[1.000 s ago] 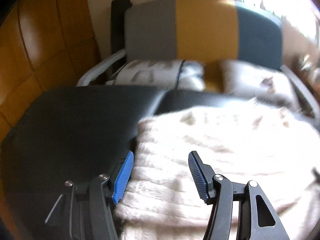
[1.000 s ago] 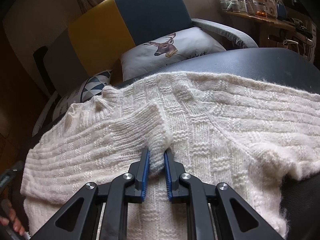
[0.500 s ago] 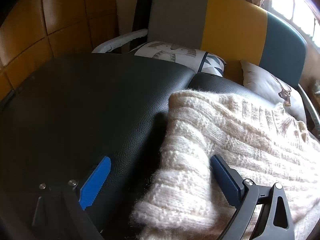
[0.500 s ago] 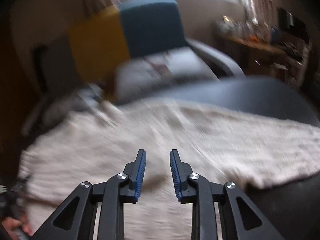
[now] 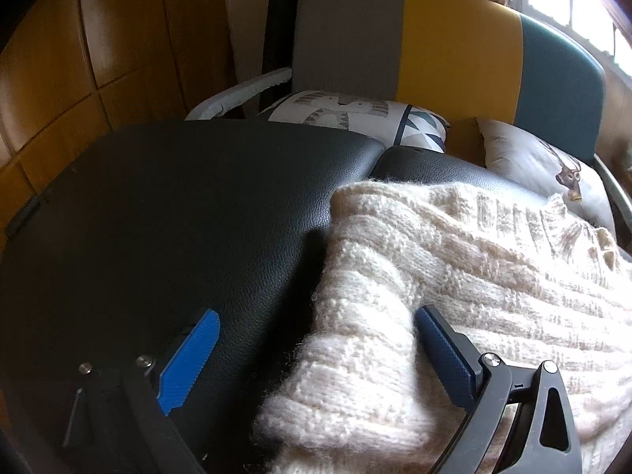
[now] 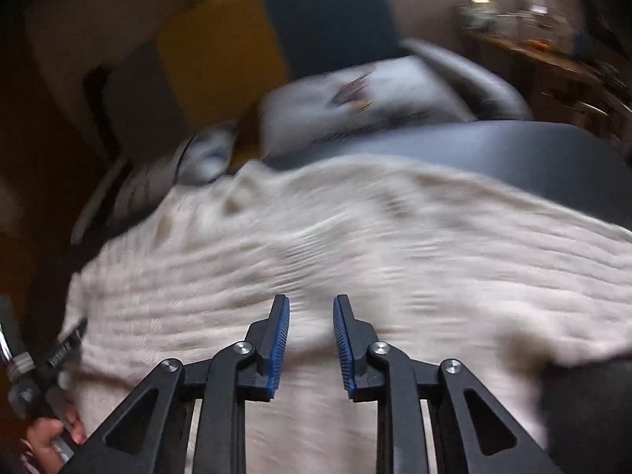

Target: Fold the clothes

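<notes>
Garment: a cream cable-knit sweater (image 5: pixel 493 276) lies spread on the black leather tabletop (image 5: pixel 177 217), covering its right and near part; the left part of the tabletop is bare.
Sleeve: a folded sleeve (image 5: pixel 355 355) of the sweater runs toward the near edge, its fuzzy cuff end nearest the camera in the left wrist view.
Left gripper: the left gripper (image 5: pixel 316 347) points down and forward over the tabletop, its blue-padded jaws spread wide; the sleeve lies between them, the right pad just beside the knit, the left pad well apart from it over bare leather. Nothing is pinched.
Right gripper: the right gripper (image 6: pixel 310 343) tilts down over the middle of the sweater (image 6: pixel 355 245); its jaws stand a narrow gap apart with no fabric between them. The view is blurred by motion.
Person's hand: a hand (image 6: pixel 47 434) shows at the lower left corner of the right wrist view, wrapped around the handle of the other gripper, at the left edge of the sweater.
Background, far: an armchair (image 5: pixel 454 47) with a grey, yellow and teal back stands beyond the tabletop, holding a patterned cushion (image 5: pixel 355 114) at left and a deer-print cushion (image 5: pixel 553 173) at right.
Background, left: wooden panelling (image 5: pixel 79 59).
</notes>
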